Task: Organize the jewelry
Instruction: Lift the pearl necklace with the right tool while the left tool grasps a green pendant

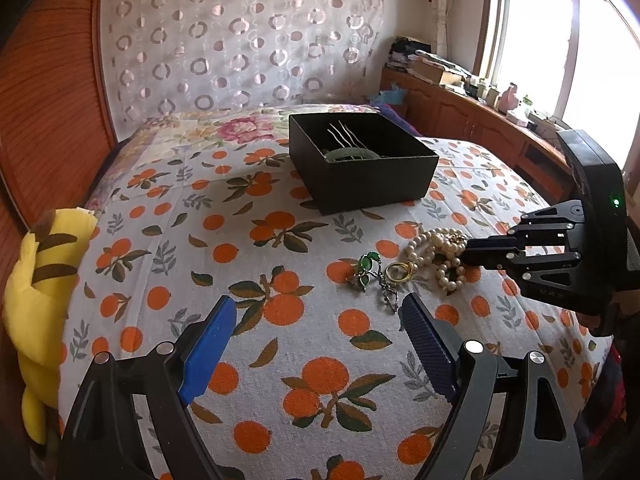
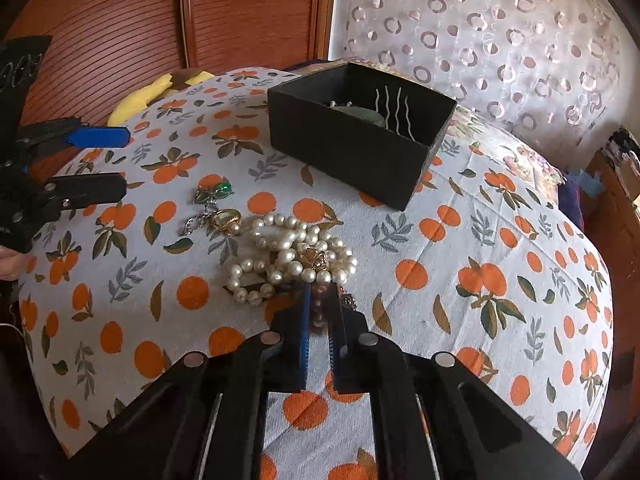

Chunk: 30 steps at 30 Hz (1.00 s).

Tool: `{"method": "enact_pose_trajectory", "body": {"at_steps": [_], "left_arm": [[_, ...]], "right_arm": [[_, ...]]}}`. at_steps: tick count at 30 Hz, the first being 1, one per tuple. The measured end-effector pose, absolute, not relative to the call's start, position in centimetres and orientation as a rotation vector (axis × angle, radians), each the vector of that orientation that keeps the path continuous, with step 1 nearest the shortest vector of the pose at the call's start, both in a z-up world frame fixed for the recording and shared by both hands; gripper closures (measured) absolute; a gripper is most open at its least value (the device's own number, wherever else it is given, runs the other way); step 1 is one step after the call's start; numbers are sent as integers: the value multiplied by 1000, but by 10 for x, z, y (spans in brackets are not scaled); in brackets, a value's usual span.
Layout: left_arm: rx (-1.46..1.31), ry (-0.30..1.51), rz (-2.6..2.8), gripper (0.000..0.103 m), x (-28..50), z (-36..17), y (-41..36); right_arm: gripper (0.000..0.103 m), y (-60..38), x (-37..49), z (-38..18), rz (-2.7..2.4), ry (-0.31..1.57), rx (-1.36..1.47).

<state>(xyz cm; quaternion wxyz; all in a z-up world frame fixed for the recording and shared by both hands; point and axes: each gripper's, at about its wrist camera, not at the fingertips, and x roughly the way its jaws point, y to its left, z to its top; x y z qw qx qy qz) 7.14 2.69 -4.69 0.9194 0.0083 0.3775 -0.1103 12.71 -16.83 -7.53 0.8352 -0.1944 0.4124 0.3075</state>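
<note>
A white pearl necklace [image 2: 288,256] lies heaped on the orange-print bedspread [image 2: 480,280]. My right gripper [image 2: 320,288] is shut on a strand at the heap's near edge, with beads showing between its fingers. The left wrist view shows that gripper [image 1: 466,250] reaching into the pearls [image 1: 434,248] from the right. Beside the pearls lie a green-stone piece [image 1: 366,266] and a gold ring [image 1: 400,270]. My left gripper [image 1: 318,304] stands open just in front of them, holding nothing. Further back sits an open black box [image 1: 360,184] containing wavy hairpins [image 1: 344,136] and a green bangle [image 1: 352,154].
A yellow plush toy [image 1: 40,288] lies at the bed's left edge against a wooden wardrobe [image 1: 52,100]. A circle-patterned curtain [image 1: 240,40] hangs behind the bed. A cluttered wooden cabinet [image 1: 460,96] runs under the window on the right.
</note>
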Motion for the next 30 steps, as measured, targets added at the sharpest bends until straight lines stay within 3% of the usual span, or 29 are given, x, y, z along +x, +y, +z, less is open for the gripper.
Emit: {"method": "enact_pose_trajectory", "body": {"at_steps": [7,30], "left_arm": [[19,788,-236,22,75,-51,22],[32,818,-267,22,81,-63,7]], "right_arm": [[95,-183,114,-70,643,852,-364],[95,-255,96,26,467,563,-202]]}}
